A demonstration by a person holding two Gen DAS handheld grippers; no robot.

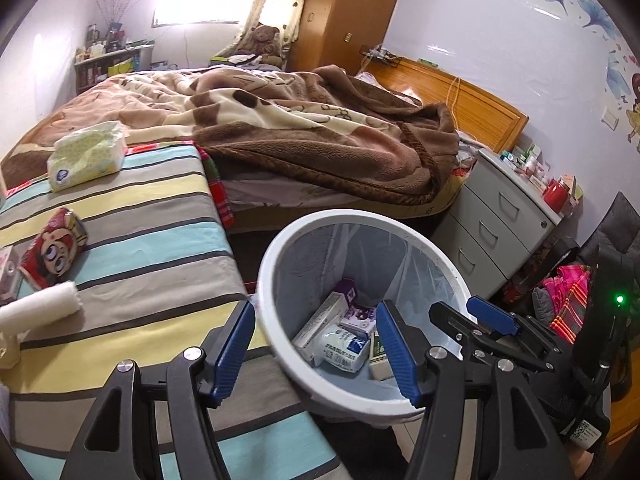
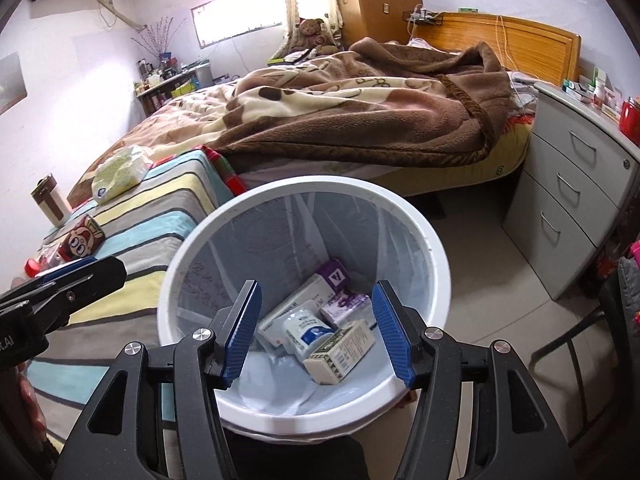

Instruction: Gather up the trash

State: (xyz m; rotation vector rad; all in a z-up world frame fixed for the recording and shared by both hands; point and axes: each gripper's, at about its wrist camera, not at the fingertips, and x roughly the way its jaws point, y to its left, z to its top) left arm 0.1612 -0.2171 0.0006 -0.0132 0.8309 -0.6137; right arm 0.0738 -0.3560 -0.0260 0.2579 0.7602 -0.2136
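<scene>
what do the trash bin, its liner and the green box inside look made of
Trash bin: likely plastic, its white rim smooth and slightly glossy.
Liner: thin translucent plastic film, wrinkled and faintly shiny.
Green box: probably printed cardboard, with sharp folded edges and a matte face.

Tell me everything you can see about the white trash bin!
The trash bin is round, white and looks like plastic. It stands upright and open on the floor, close against the striped bed cover. A thin clear bag lines it. At the bottom lie small boxes, one purple, and a white bottle with a blue label. Both grippers hover above it, open and empty.
</scene>
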